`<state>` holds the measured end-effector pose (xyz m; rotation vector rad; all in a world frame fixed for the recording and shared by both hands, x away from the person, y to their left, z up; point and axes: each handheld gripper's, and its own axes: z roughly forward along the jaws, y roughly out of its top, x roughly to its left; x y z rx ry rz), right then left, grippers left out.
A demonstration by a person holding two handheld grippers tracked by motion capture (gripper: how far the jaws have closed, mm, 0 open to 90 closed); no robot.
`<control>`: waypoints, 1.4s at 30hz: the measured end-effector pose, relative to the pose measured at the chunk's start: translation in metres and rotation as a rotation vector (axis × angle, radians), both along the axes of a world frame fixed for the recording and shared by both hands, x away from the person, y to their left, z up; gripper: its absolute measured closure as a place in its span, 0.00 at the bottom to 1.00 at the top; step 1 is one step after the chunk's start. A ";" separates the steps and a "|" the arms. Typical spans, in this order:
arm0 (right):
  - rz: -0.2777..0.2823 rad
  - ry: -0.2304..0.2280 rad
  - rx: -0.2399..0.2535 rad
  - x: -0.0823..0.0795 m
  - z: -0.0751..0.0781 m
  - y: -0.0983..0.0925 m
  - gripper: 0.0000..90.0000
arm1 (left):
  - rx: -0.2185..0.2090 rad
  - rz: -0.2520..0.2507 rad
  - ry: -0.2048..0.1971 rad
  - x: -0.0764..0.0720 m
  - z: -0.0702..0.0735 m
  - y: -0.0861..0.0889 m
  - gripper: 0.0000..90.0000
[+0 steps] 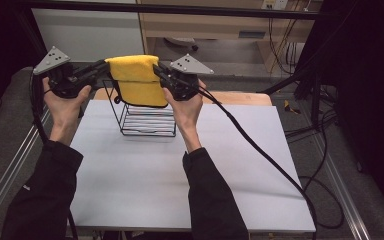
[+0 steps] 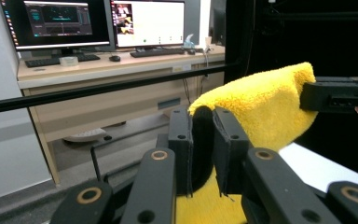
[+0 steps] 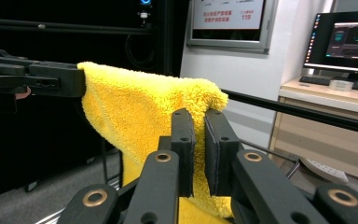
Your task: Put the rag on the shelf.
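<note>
While the yellow cloth hangs folded above the wire rack, the 2 grippers hold it by opposite ends. The left gripper pinches the cloth's left end, its jaws drawn narrow on the fabric; in the left gripper view that gripper has a fold of cloth squeezed between its 2 black pads. The right gripper clamps the cloth's right end, and in the right gripper view its jaws stand close together with cloth bunched between them. The cloth is stretched level between the 2 grips, its lower half drooping down over the rack's upper edge. The rack stands on the white table, directly beneath the cloth and toward the table's far edge. Both hands sit either side of the rack, the left hand to its left and the right hand just beside its right wall.
</note>
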<state>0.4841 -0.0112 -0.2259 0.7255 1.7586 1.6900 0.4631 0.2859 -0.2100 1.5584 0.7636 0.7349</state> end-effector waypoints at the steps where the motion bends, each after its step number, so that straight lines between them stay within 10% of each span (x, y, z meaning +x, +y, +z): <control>1: 0.005 -0.001 -0.004 -0.001 -0.001 0.000 0.93 | 0.004 -0.008 0.004 -0.002 -0.001 0.000 0.87; 30: 0.105 0.100 -0.163 -0.009 -0.018 -0.005 0.92 | 0.127 -0.016 0.107 -0.025 -0.038 -0.001 0.83; 42: 0.114 0.095 -0.190 -0.009 -0.023 -0.006 0.92 | 0.035 0.008 0.127 -0.030 -0.018 0.012 0.62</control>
